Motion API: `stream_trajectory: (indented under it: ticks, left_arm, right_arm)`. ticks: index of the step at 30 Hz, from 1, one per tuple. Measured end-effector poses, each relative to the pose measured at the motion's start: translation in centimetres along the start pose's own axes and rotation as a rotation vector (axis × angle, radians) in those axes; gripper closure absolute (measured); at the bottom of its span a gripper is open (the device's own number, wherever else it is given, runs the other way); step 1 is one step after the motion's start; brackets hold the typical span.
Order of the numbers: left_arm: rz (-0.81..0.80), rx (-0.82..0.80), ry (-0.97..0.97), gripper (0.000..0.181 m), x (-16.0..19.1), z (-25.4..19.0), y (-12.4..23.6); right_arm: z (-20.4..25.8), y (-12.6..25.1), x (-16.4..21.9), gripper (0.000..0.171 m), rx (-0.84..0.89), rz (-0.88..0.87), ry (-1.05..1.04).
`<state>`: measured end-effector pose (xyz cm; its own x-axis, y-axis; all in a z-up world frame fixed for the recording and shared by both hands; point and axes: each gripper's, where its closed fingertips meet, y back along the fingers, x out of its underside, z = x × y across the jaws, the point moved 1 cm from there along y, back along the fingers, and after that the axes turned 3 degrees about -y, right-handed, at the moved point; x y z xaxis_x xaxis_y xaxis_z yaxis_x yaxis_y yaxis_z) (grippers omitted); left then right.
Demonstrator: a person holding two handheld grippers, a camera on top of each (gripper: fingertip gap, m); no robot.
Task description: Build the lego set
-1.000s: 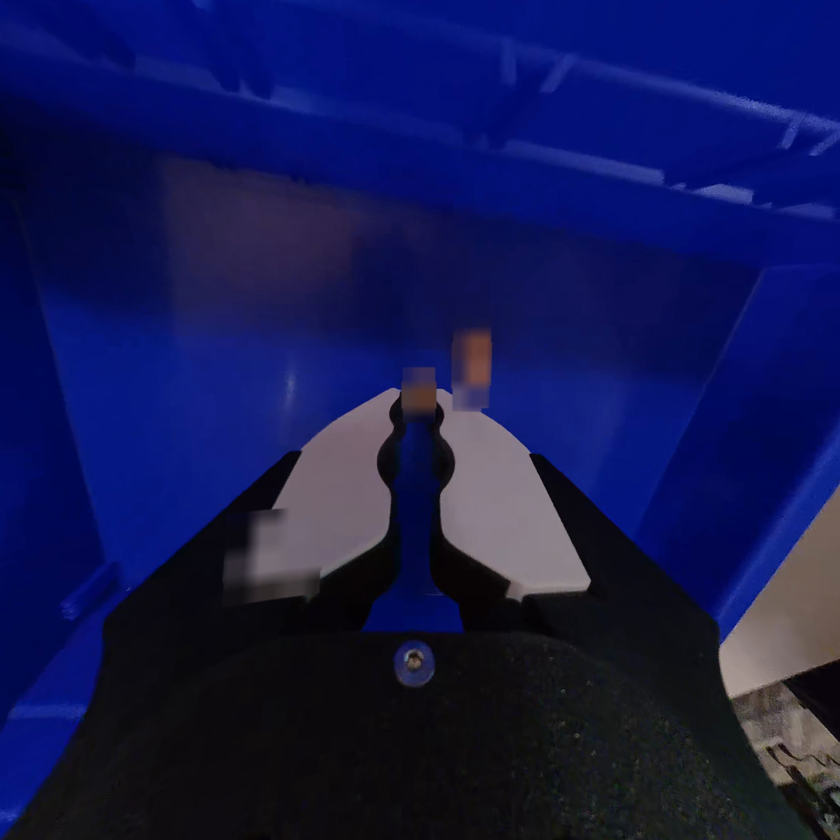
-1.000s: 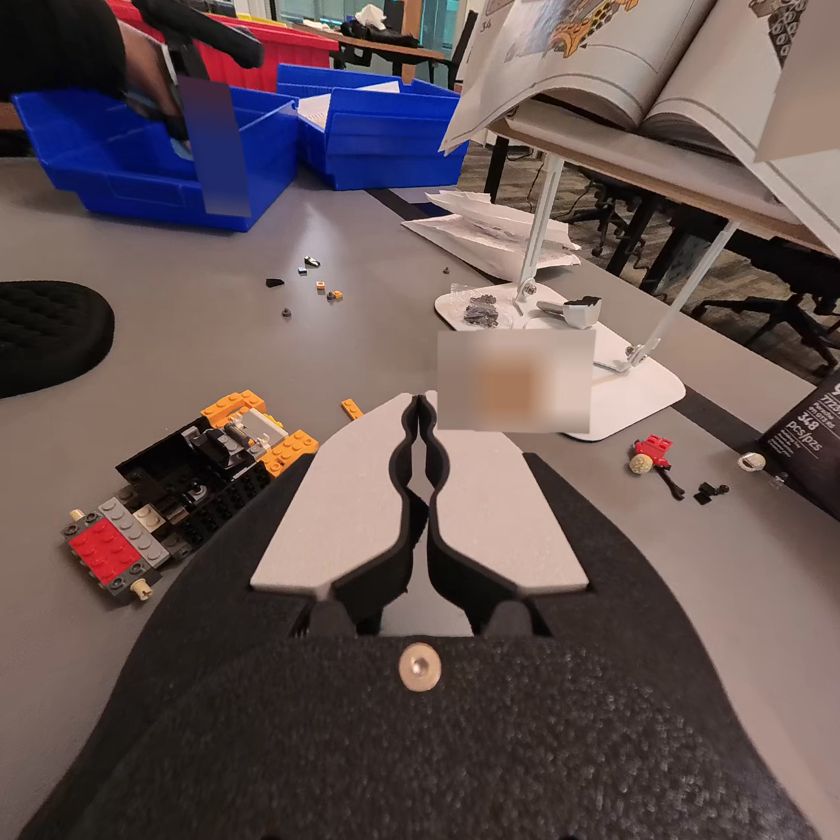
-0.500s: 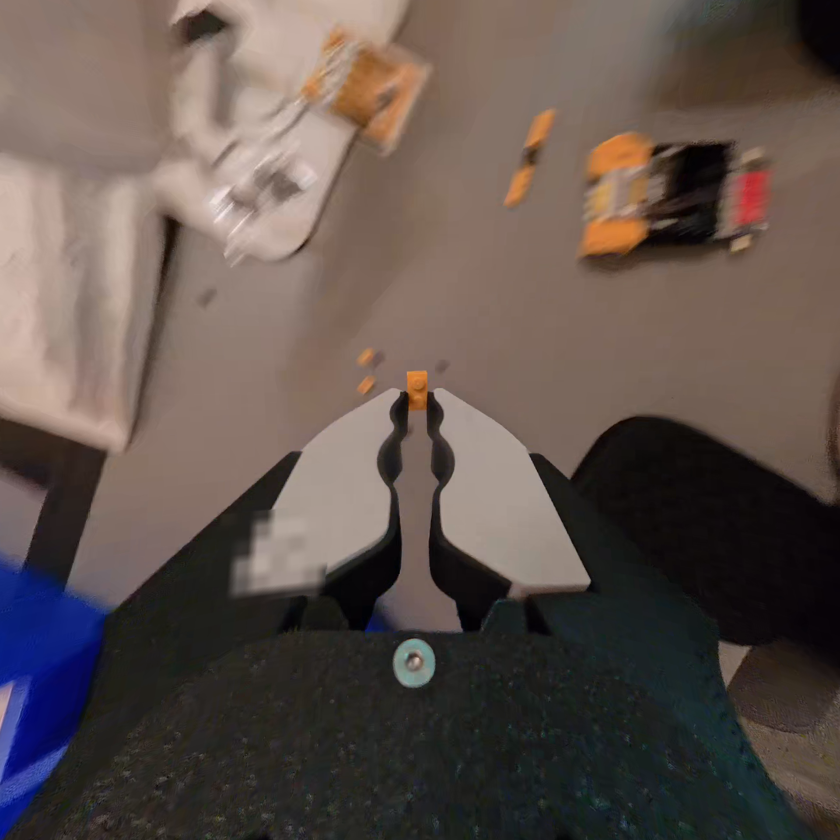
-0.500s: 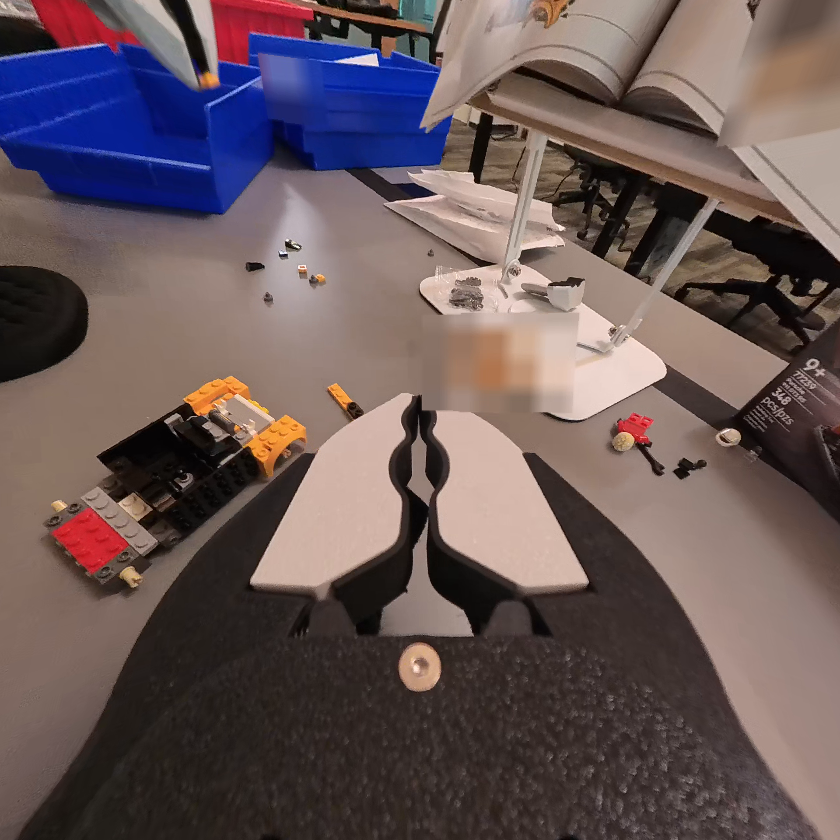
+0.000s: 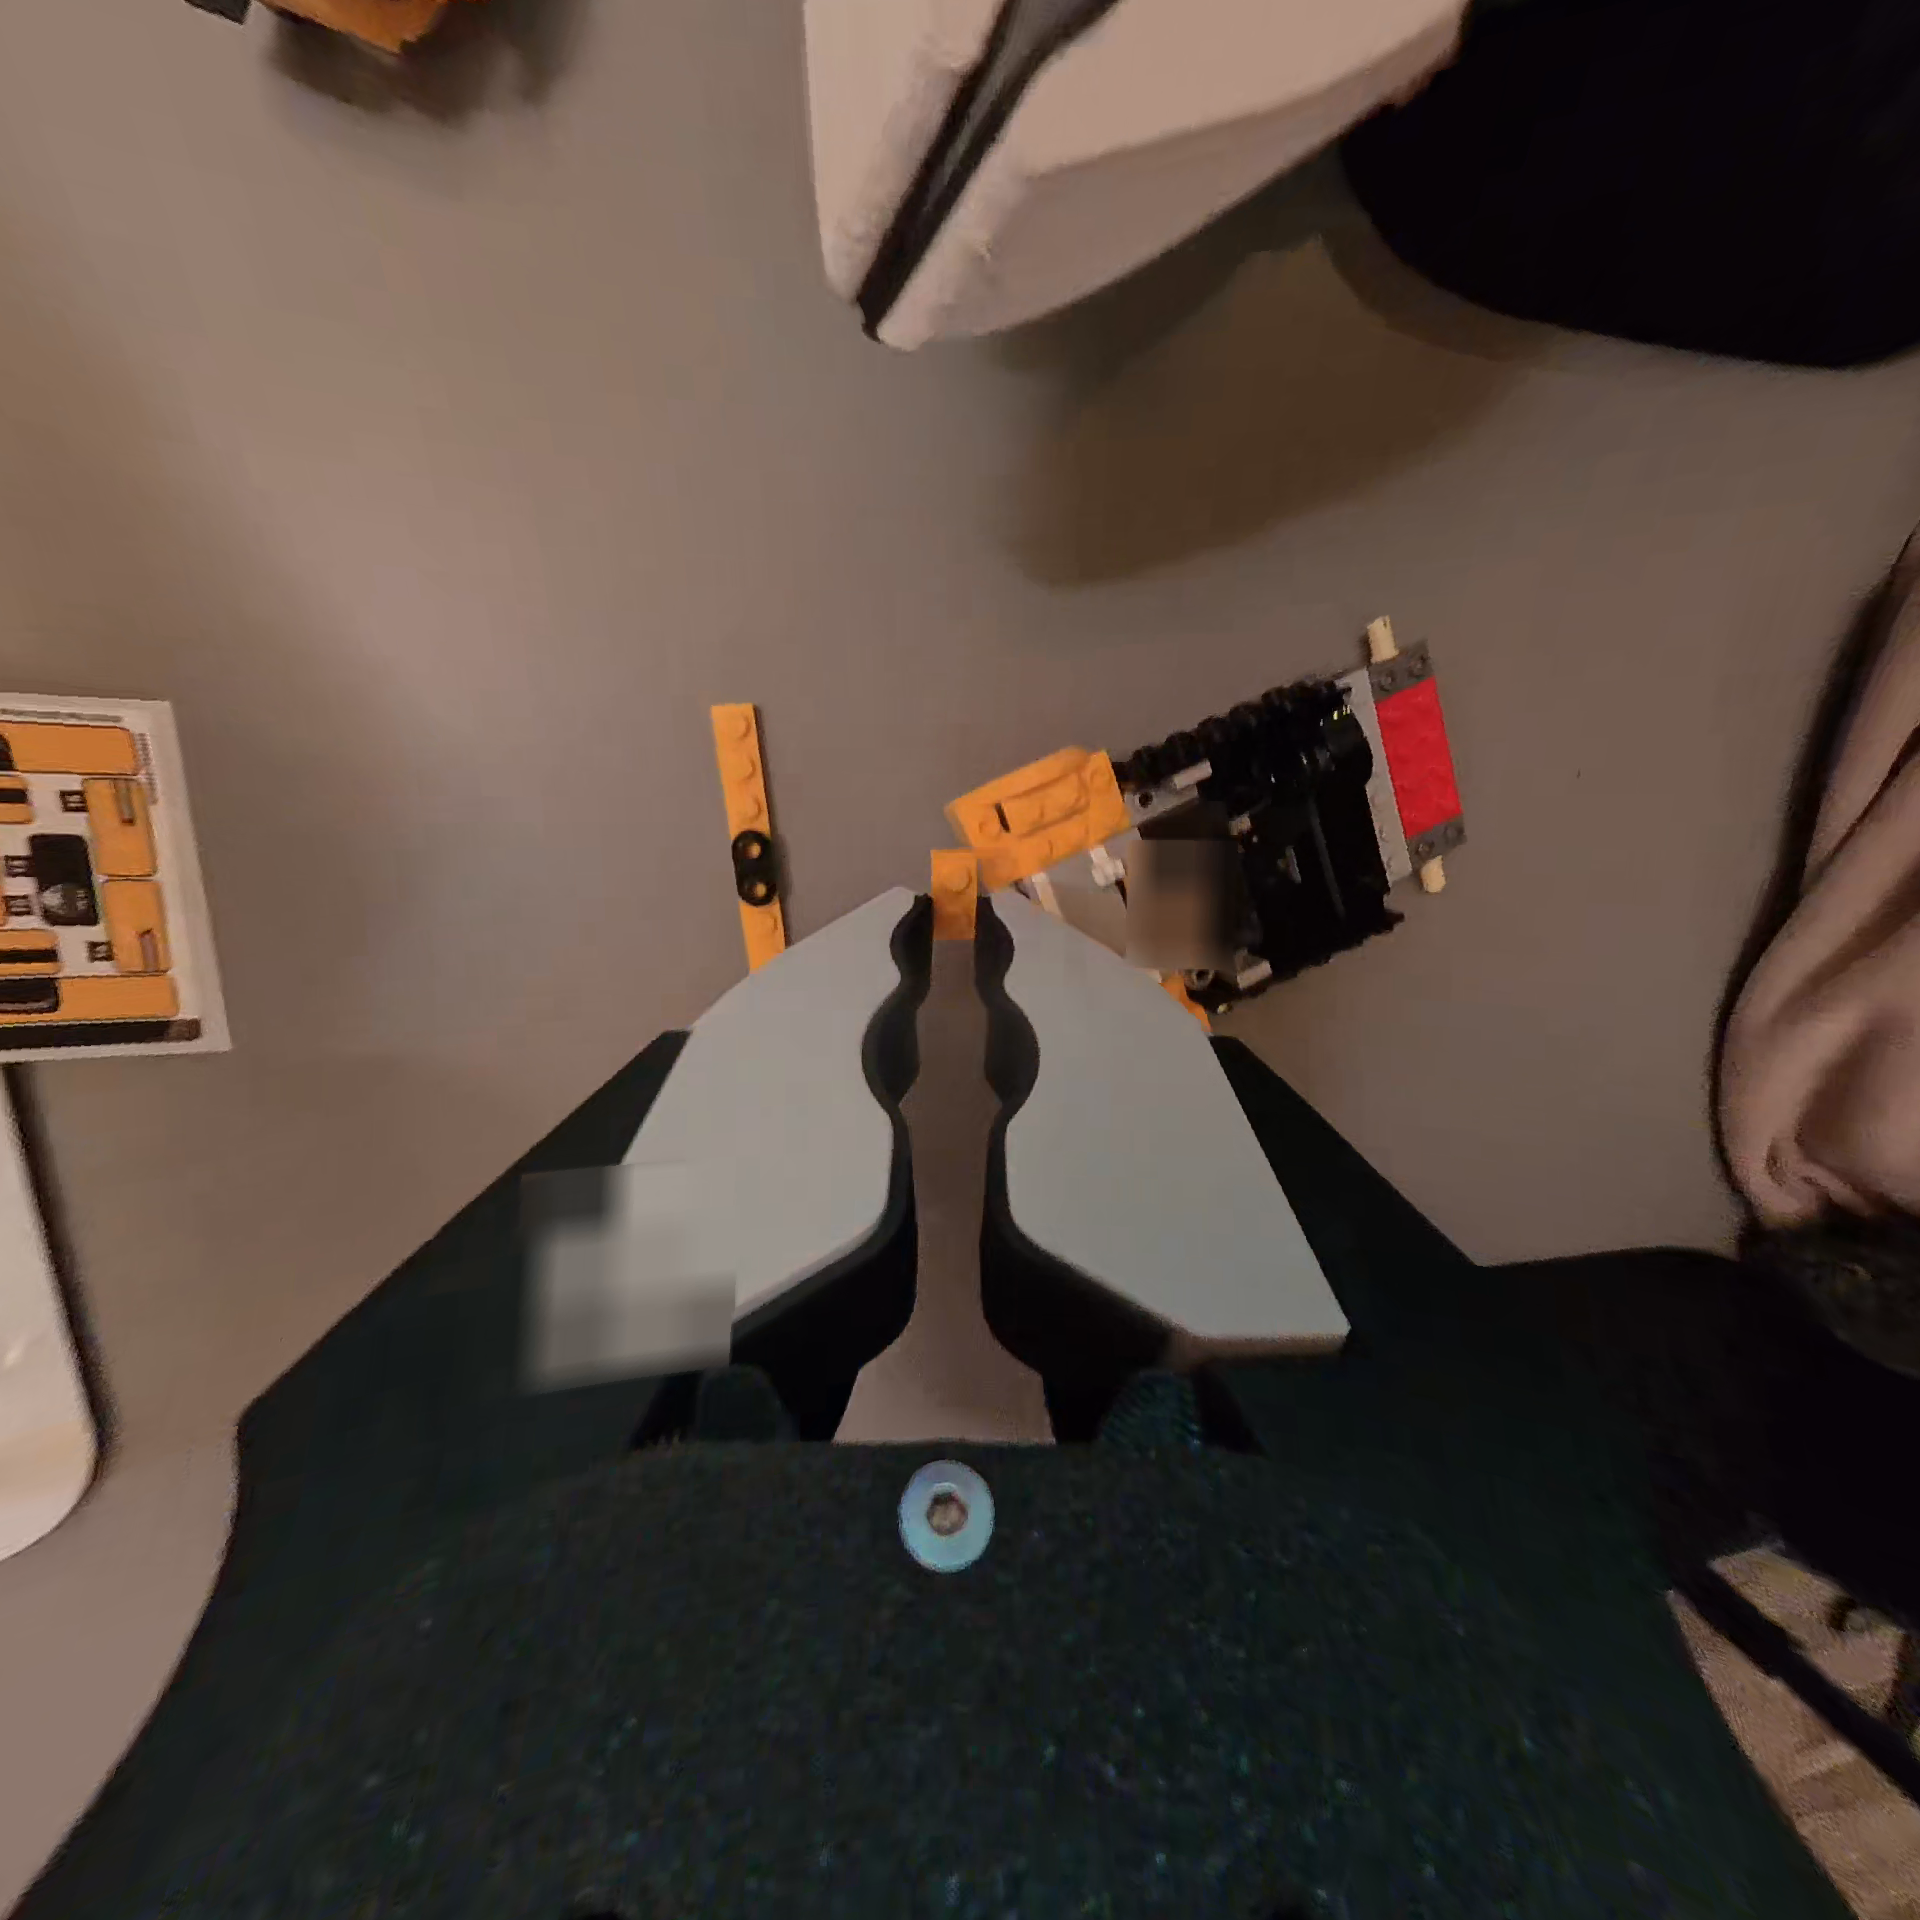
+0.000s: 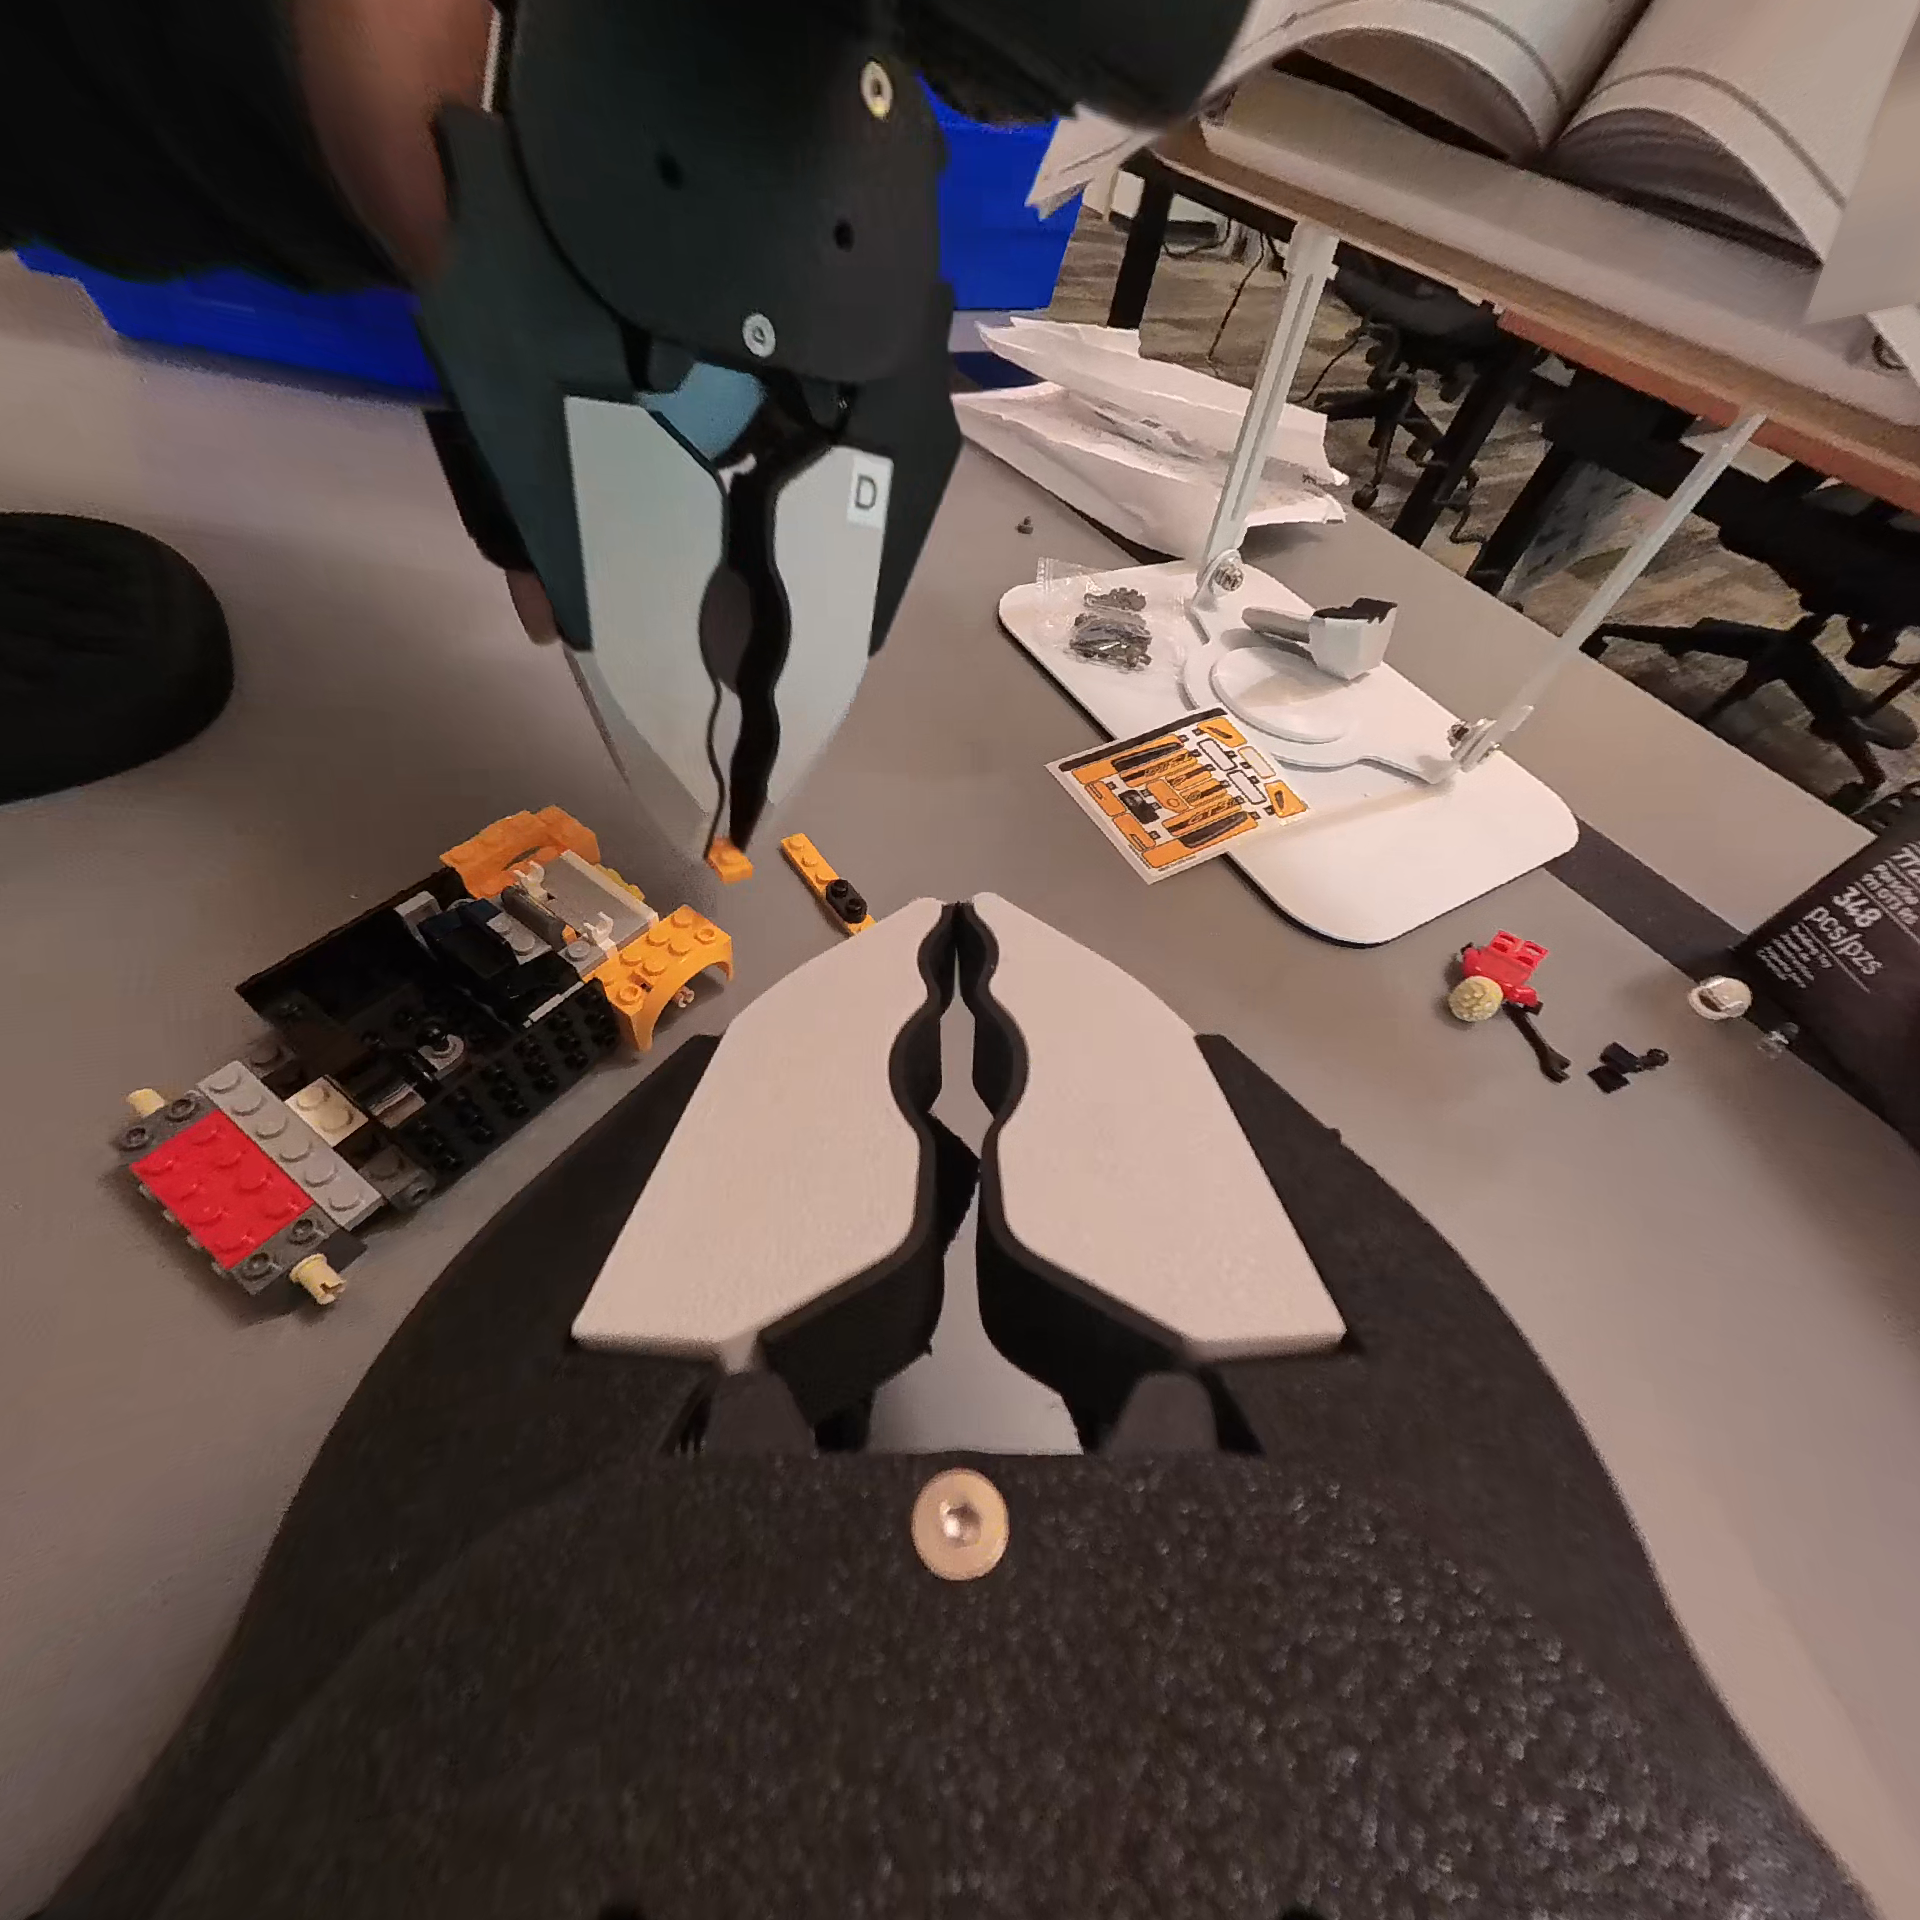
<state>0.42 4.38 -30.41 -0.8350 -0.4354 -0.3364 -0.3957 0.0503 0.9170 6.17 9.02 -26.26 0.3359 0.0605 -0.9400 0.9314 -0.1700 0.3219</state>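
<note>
My left gripper (image 5: 954,906) is shut on a small orange plate (image 5: 954,891). In the right wrist view the left gripper (image 6: 732,831) points down and holds that orange plate (image 6: 729,860) just above the grey table. The part-built car (image 6: 416,1023), black with orange arches and a red plate at one end, lies to the left of my right gripper (image 6: 954,909), which is shut and empty. The car also shows in the left wrist view (image 5: 1288,831). A long orange plate with a black piece (image 6: 828,883) lies between the two grippers; it shows in the left wrist view too (image 5: 750,831).
A white stand base (image 6: 1382,821) holds a sticker sheet (image 6: 1179,795), a bag of small parts (image 6: 1112,629) and an open book (image 6: 1558,104) above. Small red and black pieces (image 6: 1507,982) lie at right. Blue bins (image 6: 260,322) stand behind. A black pad (image 6: 94,655) lies at left. The gap from one gripper's tips to the other's is roughly 8 centimeters.
My left gripper has left the blue bin with the small orange plate and come down over the table beside the car. My right gripper has stayed shut and nearly still.
</note>
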Motion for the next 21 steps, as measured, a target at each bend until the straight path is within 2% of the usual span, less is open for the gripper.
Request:
stream_trajectory:
  ticks: [10,21]
  left_arm:
    - [-0.033,0.047,0.174,0.174,-0.3,-0.5,-1.3]
    - [-0.035,0.05,0.212,0.174,-0.3,-1.0,-1.3]
  right_arm:
    - [0.1,-0.2,0.3,0.171,-0.013,0.015,-0.015]
    - [0.3,-0.2,0.3,0.171,-0.018,0.016,-0.012]
